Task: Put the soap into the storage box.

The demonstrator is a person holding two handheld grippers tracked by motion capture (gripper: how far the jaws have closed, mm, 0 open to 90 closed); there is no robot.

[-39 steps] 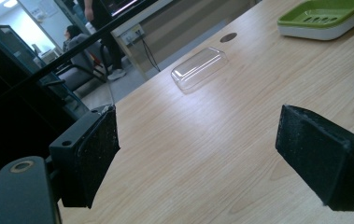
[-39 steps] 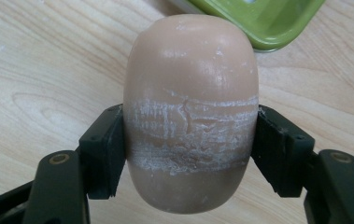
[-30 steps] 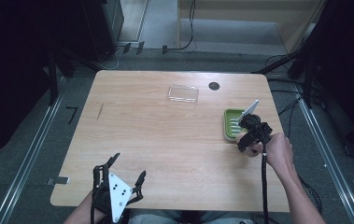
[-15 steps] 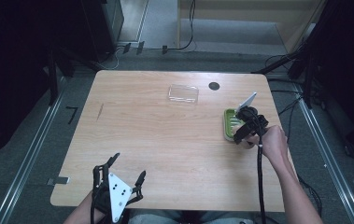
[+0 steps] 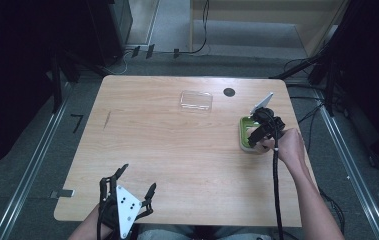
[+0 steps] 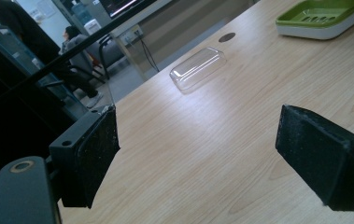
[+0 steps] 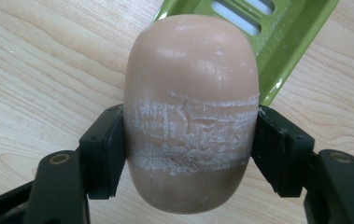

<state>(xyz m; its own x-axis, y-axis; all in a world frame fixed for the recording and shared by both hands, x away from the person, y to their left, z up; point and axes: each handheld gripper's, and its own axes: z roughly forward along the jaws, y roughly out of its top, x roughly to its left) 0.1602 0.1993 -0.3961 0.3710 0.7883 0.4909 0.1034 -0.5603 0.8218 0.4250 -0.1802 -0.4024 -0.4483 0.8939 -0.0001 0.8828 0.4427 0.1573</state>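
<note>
Right gripper (image 7: 188,144), gripping soap (image 7: 191,84), now farther forward.

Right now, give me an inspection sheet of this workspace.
Surface: wooden table, dark round hole near far edge.
Job's things: soap bar; green soap dish; clear lid lying apart.
Clutter: nothing seen.
Grippers: right gripper clamps the soap over the dish's edge; left gripper open at the near edge.
Cables: black cable along right forearm.
Surroundings: floor rails, cables beyond table.
</note>
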